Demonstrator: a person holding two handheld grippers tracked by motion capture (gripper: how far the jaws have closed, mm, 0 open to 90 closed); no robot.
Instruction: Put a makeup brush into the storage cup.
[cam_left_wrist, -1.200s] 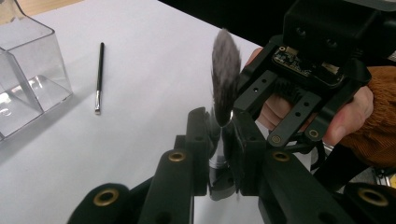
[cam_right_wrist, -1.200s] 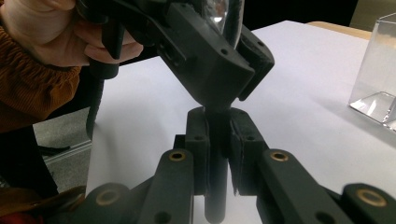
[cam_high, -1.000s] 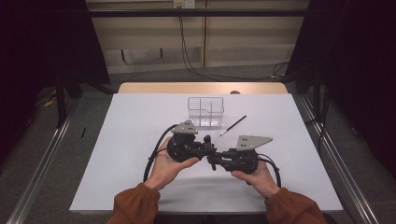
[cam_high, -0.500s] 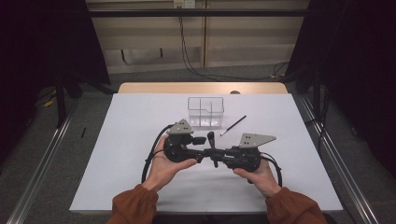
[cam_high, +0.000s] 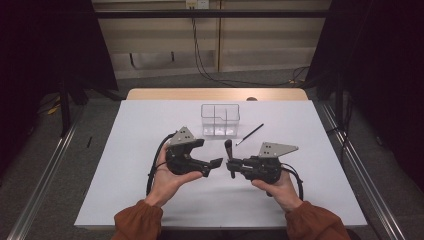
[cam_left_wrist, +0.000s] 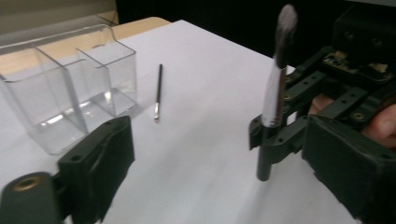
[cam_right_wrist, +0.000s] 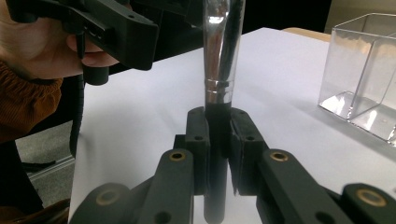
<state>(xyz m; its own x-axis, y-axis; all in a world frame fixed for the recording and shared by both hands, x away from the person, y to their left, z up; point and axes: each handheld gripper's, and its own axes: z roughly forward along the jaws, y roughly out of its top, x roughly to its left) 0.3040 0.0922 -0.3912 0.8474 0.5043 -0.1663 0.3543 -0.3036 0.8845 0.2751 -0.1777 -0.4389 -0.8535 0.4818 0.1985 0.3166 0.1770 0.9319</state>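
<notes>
High view first: your right gripper sits a little right of the middle of the white table, about midway between its near and far edges, and its jaws are clamped on the black handle of a makeup brush. You hold that brush upright, bristles at the top and the handle end pointing down at the table. Right gripper view confirms the grip: both pads press on the dark handle just under the silver ferrule of the makeup brush.

Your left gripper is just left of the brush, level with it, and points toward it. Its jaws have just been opening and now stand wide apart, with nothing pressed between them. In the left gripper view the two black jaws frame the scene, and the makeup brush stands beyond them in your other gripper, clear of both pads.

Toward the far edge of the table, near its middle, stands a clear plastic organizer with several compartments; the left gripper view shows the clear plastic organizer with its compartments bare. Just to its right, a thin dark pencil lies flat on the table at a slant, well apart from both of your grippers.
</notes>
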